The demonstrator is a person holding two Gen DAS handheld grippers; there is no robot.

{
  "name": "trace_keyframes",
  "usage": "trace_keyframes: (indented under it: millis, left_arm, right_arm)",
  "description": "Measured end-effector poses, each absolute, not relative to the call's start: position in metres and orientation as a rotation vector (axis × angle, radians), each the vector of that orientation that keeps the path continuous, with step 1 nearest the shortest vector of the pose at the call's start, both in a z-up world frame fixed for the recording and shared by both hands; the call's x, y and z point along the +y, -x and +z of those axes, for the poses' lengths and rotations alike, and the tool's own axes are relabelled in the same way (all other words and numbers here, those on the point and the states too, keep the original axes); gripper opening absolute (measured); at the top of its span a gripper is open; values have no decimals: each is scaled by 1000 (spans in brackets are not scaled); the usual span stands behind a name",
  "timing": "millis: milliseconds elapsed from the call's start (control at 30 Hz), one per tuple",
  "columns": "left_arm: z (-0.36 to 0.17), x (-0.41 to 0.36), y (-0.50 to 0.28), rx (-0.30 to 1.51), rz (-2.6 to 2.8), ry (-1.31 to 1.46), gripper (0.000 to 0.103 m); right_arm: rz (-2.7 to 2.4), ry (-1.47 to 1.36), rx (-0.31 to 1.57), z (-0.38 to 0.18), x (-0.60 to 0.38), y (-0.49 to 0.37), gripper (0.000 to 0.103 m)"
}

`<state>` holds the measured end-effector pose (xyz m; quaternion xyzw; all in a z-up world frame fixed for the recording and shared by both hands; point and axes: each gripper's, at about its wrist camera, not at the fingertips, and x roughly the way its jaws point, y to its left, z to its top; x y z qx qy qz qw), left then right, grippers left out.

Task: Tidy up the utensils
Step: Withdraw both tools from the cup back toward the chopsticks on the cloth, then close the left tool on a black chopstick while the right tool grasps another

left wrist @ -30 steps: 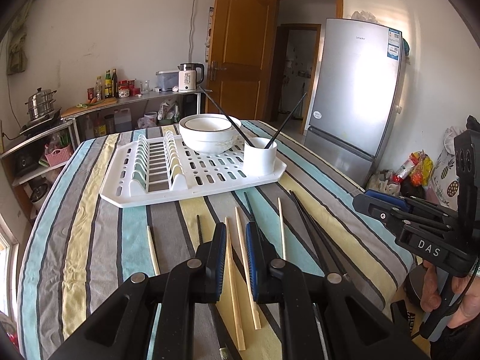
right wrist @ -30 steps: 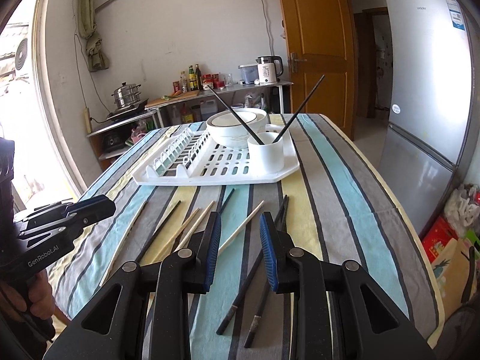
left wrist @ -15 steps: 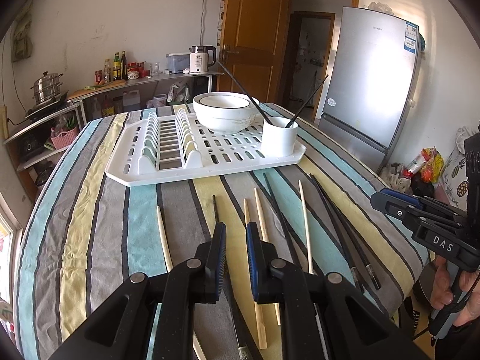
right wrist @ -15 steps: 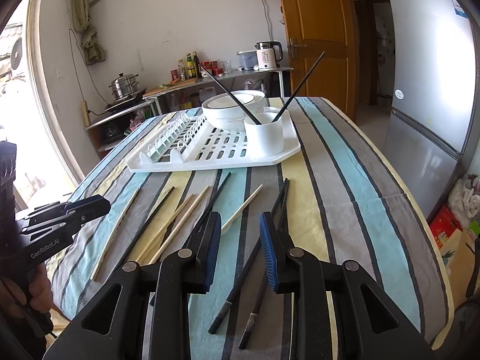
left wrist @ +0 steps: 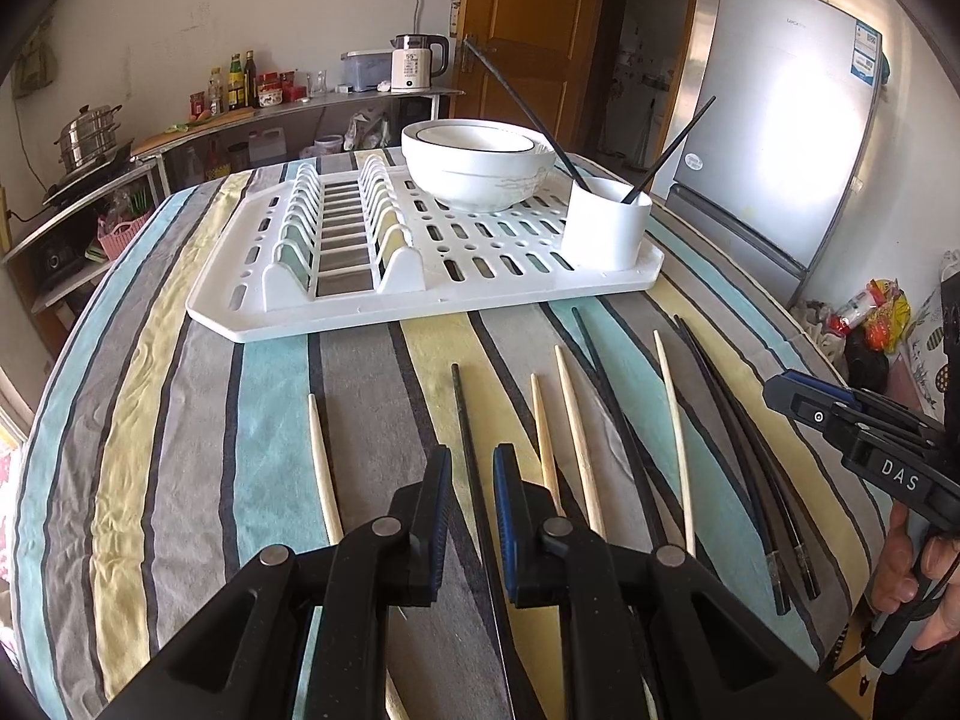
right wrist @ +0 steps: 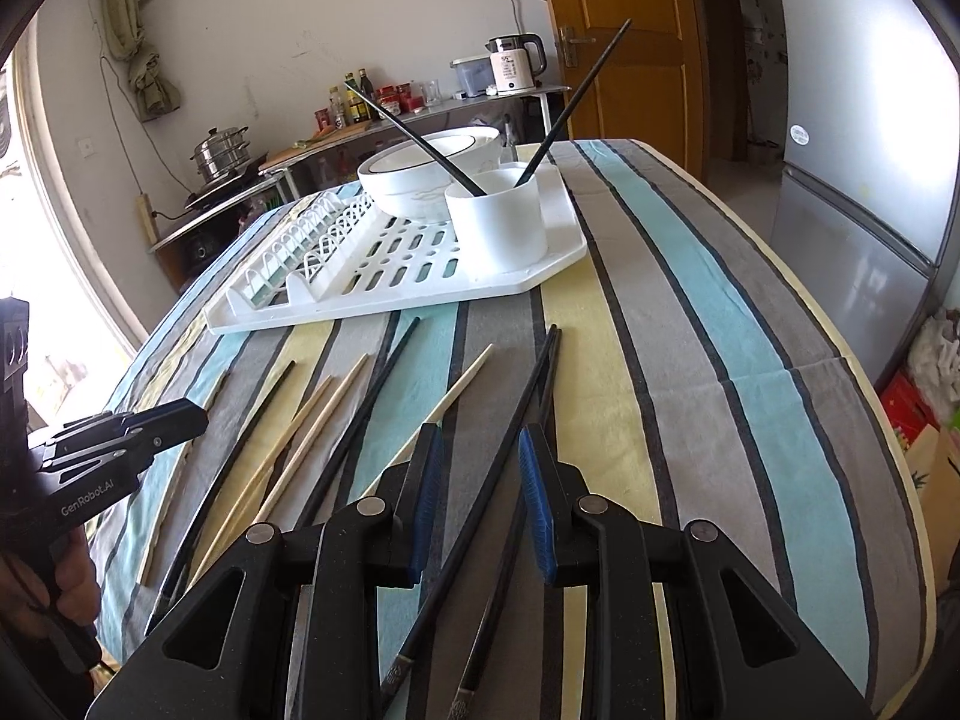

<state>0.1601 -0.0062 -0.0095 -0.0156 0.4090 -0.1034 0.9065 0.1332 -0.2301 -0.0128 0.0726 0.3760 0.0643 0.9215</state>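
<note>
Several black and pale wooden chopsticks lie loose on the striped tablecloth. My left gripper point(left wrist: 471, 462) is open, low over a black chopstick point(left wrist: 465, 414) that runs between its fingers. My right gripper point(right wrist: 480, 450) is open, low over a pair of black chopsticks point(right wrist: 537, 378). A white utensil cup point(left wrist: 606, 228) holding two black chopsticks stands on the white drying rack point(left wrist: 420, 294); the cup also shows in the right wrist view point(right wrist: 498, 222). Each gripper shows in the other's view: the right one point(left wrist: 804, 402) and the left one point(right wrist: 174, 420).
A white bowl point(left wrist: 477, 162) sits on the rack behind the cup. The rack's plate slots point(left wrist: 336, 228) are at its left. A silver fridge point(left wrist: 780, 120) stands right of the table. A shelf with a kettle point(left wrist: 417, 63) and bottles lines the far wall.
Both grippers have moved forward and lower toward the chopsticks on the cloth; the rack and chopsticks look nearer. The right gripper's jaws have opened wider. Nothing has been picked up.
</note>
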Motion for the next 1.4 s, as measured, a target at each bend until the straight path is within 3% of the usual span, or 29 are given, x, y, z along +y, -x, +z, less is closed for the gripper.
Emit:
trace_keyframes:
  millis: [267, 667, 1033, 1167, 1400]
  left_arm:
    - [-21, -7, -183, 897, -224, 52, 13]
    - [-35, -8, -200, 956, -210, 52, 13]
    - [-37, -19, -203, 927, -187, -20, 13]
    - [-38, -28, -203, 917, -171, -95, 13]
    - [-39, -28, -205, 915, -174, -99, 13]
  right_arm:
    - [140, -156, 841, -29, -230, -169, 21]
    - [116, -170, 899, -43, -234, -195, 20]
    - [82, -102, 914, -42, -228, -209, 15]
    - [62, -73, 919, -42, -227, -210, 8]
    - [50, -36, 922, -43, -224, -211, 8]
